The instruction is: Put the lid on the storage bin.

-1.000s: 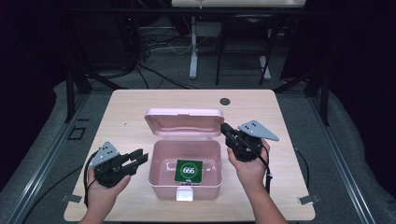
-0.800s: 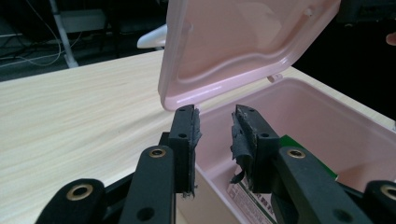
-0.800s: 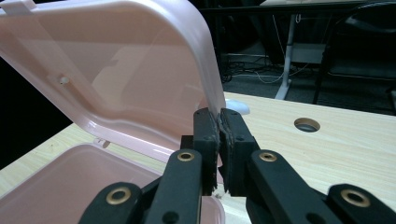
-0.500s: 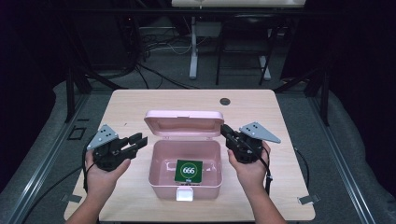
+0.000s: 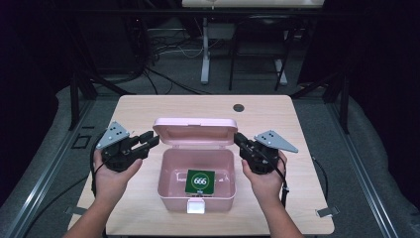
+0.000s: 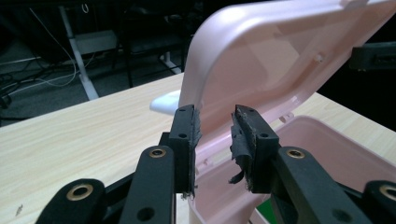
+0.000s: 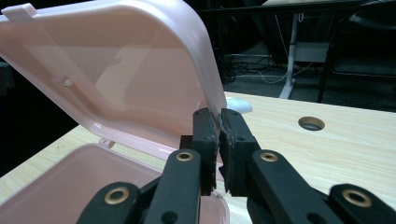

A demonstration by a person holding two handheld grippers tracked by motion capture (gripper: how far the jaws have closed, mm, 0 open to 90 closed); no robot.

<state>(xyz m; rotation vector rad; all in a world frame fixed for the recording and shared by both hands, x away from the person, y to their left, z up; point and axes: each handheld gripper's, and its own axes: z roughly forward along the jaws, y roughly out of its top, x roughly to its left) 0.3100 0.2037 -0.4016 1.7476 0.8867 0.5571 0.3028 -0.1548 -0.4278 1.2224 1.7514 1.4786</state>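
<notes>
Pink box (image 5: 196,184) sits at the middle of the counter (image 5: 148,106), close to the near edge, its lid (image 5: 195,131) raised on the far-side hinge and leaning back toward the counter's far edge. A green card marked 666 (image 5: 200,181) lies flat on the box floor. My right gripper (image 7: 219,122) is clenched on the lid's right edge; the jaws show almost no gap and the plastic rim runs in between them. My left gripper (image 6: 214,125) is released, jaws parted, with the lid's left edge standing in the gap but neither pad pressing it, as far as I can tell. The lid's long axis runs left to right across the counter, parallel to the near edge, so each hand meets one short end of it from the side. Judgement: the lid is the thing in hand, and the right side already has it; the left only needs to pinch inward where it stands. Cable hole (image 5: 238,107) near the far edge, well apart.
</notes>
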